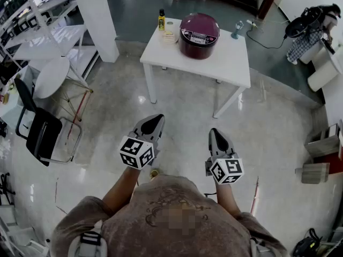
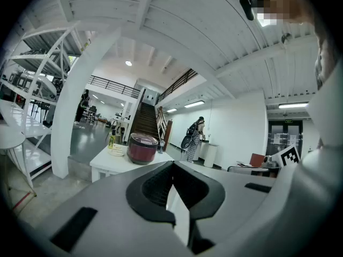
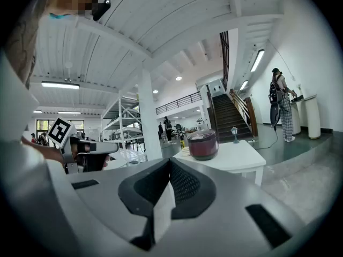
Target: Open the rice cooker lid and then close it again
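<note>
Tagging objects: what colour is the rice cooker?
The rice cooker is dark maroon; the head view shows it best.

Bare floor (image 1: pixel 182 106) is lying open between the left gripper (image 1: pixel 157 118), the right gripper (image 1: pixel 214 131) and the white table (image 1: pixel 228 63) ahead, giving both a straight lane. On the tabletop, a bottle (image 1: pixel 161 19) and a pale stack (image 1: pixel 170 36) are crowding the rice cooker (image 1: pixel 199 35) on its left, while a small lantern-shaped object (image 1: pixel 236 30) is standing apart on its right. Bare tabletop is fronting the cooker's near side. A white pillar (image 1: pixel 96 15) and a black chair (image 1: pixel 43 135) are flanking the route, well off to the left.
</note>
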### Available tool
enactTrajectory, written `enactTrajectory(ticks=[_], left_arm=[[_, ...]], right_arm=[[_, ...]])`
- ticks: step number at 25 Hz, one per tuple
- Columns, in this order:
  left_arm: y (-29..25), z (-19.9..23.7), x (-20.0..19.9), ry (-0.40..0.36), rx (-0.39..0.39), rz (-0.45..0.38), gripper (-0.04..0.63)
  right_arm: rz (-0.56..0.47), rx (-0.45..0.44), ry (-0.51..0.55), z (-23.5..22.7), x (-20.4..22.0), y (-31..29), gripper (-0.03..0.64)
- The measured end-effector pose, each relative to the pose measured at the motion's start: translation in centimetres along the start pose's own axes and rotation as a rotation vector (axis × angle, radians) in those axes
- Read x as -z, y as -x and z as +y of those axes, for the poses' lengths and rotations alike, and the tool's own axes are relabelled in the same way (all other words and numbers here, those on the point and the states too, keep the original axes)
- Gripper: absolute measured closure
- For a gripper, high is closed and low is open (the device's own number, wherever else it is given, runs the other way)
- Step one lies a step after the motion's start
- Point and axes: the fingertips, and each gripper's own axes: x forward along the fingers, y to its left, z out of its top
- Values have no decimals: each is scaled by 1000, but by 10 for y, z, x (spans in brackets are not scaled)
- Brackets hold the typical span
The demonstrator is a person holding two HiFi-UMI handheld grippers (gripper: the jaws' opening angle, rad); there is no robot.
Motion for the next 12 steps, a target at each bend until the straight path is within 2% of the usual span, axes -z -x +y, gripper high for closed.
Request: enactTrajectory(ticks=[12], left_arm=[[7,6,-2,5,28,-1,575]], right_arm=[[-1,-6,-26,20,9,-3,617]])
